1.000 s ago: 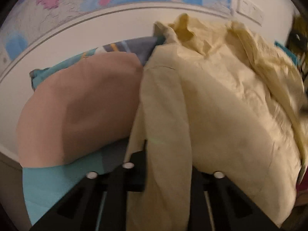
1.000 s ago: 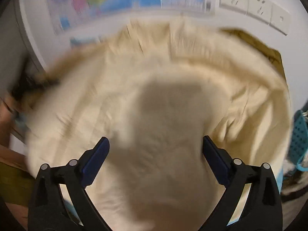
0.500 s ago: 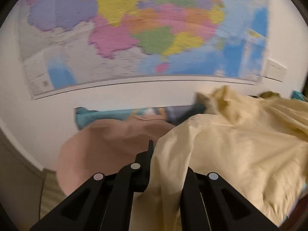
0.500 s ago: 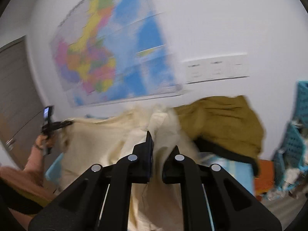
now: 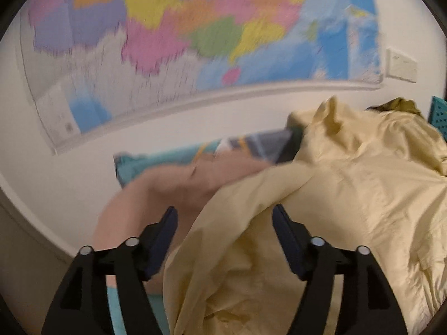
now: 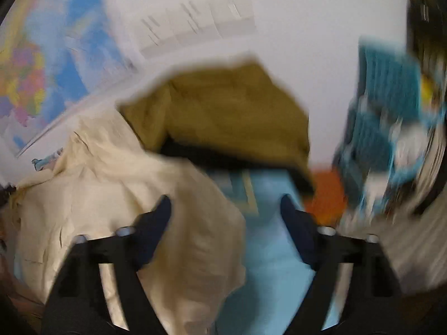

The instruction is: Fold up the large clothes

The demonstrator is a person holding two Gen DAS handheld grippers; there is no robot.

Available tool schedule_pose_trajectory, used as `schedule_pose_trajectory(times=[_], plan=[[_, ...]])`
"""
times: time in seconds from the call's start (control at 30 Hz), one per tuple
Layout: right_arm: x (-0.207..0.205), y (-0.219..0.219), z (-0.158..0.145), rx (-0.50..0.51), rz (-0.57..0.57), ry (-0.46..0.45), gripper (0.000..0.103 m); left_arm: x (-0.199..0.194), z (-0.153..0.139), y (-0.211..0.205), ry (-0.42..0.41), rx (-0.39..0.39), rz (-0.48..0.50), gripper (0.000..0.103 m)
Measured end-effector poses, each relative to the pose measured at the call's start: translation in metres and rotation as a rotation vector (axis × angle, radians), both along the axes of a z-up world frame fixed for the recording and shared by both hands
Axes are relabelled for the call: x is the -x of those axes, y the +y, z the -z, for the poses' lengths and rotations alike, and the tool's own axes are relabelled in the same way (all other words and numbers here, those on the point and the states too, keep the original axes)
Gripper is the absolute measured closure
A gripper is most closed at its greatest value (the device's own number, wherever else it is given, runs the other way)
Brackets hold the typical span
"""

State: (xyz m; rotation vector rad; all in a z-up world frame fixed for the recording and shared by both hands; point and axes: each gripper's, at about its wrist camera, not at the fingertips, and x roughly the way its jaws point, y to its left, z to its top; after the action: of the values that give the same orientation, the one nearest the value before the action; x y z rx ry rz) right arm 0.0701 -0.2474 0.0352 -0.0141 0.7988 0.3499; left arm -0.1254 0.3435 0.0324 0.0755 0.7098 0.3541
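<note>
Both the left gripper (image 5: 225,223) and right gripper (image 6: 223,212), angled downward, have just sprung open over the cream garment (image 5: 349,209), its far edges blurred.

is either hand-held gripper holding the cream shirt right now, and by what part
Neither. Both have just opened: the left hand-held gripper straddles a fold of the cream shirt unpinched; the right hand-held gripper grips nothing.

Motion blur smears the right wrist view: the teal perforated plastic baskets (image 6: 391,117) at the right edge dissolve into streaks, and the white wall sockets (image 6: 195,25) show no detail. The pale yellow crumpled cotton shirt (image 5: 349,209) runs off the left wrist view's right edge, hiding the olive-brown garment (image 5: 399,106) behind
</note>
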Motion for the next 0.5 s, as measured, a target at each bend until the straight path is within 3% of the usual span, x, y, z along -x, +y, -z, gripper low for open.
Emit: schedule_pose_trajectory(times=[0.07,0.13,0.27,0.33,0.4,0.47,0.5], plan=[[0.016,0.016,-0.023,0.006,-0.085,-0.089,0.022,0.002,-0.01,-0.014,-0.033,-0.006,0.035,0.032],[0.029,0.037,-0.027,0.017,-0.187,-0.119,0.022,0.0,-0.013,-0.03,-0.05,-0.012,0.074,0.032],[0.042,0.101,0.003,0.194,-0.365,-0.121,0.023,-0.013,-0.008,-0.062,-0.058,-0.004,0.164,0.028],[0.034,0.122,0.024,0.314,-0.373,-0.13,0.027,-0.021,0.0,-0.075,-0.042,0.005,0.195,0.028],[0.021,0.128,0.038,0.334,-0.372,-0.073,0.042,-0.028,0.006,-0.086,-0.027,0.016,0.223,0.028],[0.003,0.123,0.043,0.318,-0.362,-0.028,0.096,-0.029,0.011,-0.094,-0.019,0.019,0.239,0.028],[-0.004,0.115,0.037,0.283,-0.345,-0.021,0.096,-0.03,0.012,-0.096,-0.015,0.015,0.241,0.028]])
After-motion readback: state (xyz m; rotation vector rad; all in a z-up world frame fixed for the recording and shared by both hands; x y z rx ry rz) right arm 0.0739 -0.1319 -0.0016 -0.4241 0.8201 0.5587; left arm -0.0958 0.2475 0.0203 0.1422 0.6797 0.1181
